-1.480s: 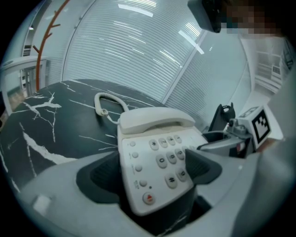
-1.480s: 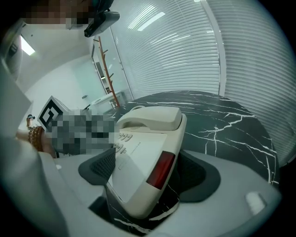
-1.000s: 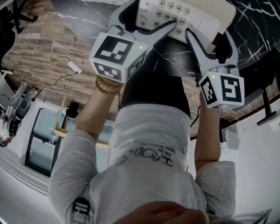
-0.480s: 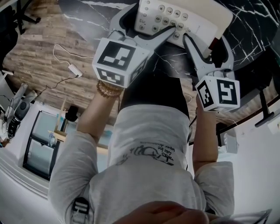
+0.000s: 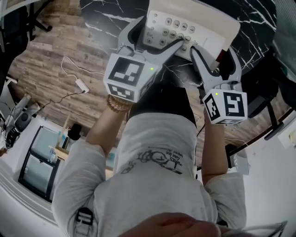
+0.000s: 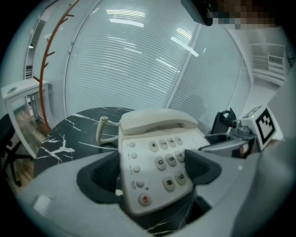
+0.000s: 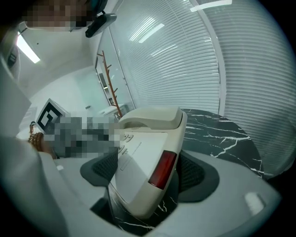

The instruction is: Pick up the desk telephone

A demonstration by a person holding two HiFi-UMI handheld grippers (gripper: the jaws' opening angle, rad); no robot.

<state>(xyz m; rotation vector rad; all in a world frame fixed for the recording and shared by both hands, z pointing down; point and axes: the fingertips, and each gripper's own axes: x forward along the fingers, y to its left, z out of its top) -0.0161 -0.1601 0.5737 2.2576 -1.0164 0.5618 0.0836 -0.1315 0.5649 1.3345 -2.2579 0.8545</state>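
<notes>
While the desk telephone (image 5: 196, 22) is located at the near edge of the black marble table (image 5: 111, 10), its keypad end is clamped by the left gripper (image 5: 157, 39), with one pad against the side of the housing and the other against the number keys. The corner with the red lens is clamped between the pads of the right gripper (image 5: 212, 50). The handset (image 6: 157, 122) is seated in its cradle.

1. The left gripper (image 6: 155, 172) has its jaws closed on the keypad end of the cream desk telephone (image 6: 152, 155).
2. The handset (image 6: 157, 121) sits in its cradle.
3. A coiled cord (image 6: 101, 130) lies on the black marble table (image 6: 60, 139).
</notes>
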